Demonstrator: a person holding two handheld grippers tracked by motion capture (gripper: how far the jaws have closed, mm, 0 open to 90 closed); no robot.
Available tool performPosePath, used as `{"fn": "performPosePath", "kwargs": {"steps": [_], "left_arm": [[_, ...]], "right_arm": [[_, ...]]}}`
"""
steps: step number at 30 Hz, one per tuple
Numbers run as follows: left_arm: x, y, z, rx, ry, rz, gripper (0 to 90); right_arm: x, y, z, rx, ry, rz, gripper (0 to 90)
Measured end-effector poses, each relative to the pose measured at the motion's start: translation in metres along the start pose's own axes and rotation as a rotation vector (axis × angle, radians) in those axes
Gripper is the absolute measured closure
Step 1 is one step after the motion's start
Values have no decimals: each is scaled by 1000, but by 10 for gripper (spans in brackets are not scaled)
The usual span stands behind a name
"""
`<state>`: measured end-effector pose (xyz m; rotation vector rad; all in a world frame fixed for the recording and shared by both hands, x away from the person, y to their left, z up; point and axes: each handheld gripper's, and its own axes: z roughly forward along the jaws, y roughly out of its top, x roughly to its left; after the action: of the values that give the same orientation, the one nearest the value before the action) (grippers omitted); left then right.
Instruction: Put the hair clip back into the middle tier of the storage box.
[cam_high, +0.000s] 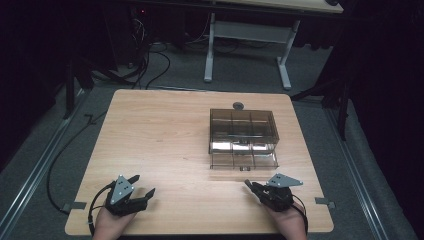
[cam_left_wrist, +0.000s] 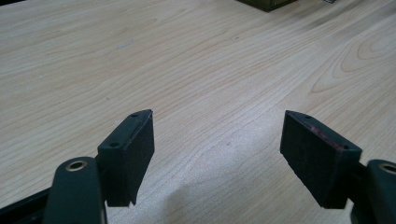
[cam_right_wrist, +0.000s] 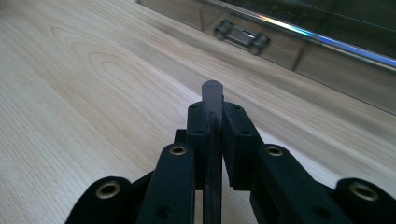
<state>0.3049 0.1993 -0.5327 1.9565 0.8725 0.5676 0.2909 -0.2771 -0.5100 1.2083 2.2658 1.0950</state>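
Observation:
A smoky see-through box (cam_high: 242, 125) with several compartments stands right of the table's middle, its drawer (cam_high: 243, 160) pulled out toward me. The drawer's small metal handle (cam_right_wrist: 241, 36) lies just ahead of my right gripper (cam_right_wrist: 214, 112). That gripper is shut on a thin dark flat piece (cam_right_wrist: 213, 93) with a rounded top, seen edge-on between the pads. From above, the right gripper (cam_high: 249, 185) sits low near the front right of the table, a little short of the drawer. My left gripper (cam_high: 142, 185) rests at the front left, open with only bare wood between its jaws (cam_left_wrist: 217, 140).
A small dark round disc (cam_high: 238, 105) lies on the wooden table (cam_high: 160, 135) just behind the box. Cables run across the floor at the left, and a white desk frame (cam_high: 247, 45) stands beyond the table's far edge.

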Motion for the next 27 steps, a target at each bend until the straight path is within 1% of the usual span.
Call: {"fn": "performPosePath", "kwargs": {"steps": [3,5,10,11,16,17,18,19,23,24,27], "left_arm": [[0,0,0,1,-3,1,265],[0,0,0,2,-4,2,265],[0,0,0,0,-6,2,265],[0,0,0,1,-6,3,266],[0,0,0,1,-8,5,265],[0,0,0,1,-8,4,265],[0,0,0,1,-8,4,265],[0,0,0,2,-7,3,265],[0,0,0,2,-6,2,265],[0,0,0,2,-6,2,265],[0,0,0,4,-6,3,265]], "right_arm": [[-3,-8,-2,16,-7,14,820],[-4,-10,-1,25,-11,20,820],[-4,-11,2,35,-14,15,819],[-5,-13,4,49,-11,26,819],[-7,-15,5,54,-11,40,817],[-8,-16,5,55,-8,48,794],[-8,-16,5,55,-8,48,794],[-8,-16,5,51,1,52,760],[-9,-15,3,31,12,59,744],[-10,-13,0,19,11,72,743],[-13,-10,-2,12,4,84,737]]}}
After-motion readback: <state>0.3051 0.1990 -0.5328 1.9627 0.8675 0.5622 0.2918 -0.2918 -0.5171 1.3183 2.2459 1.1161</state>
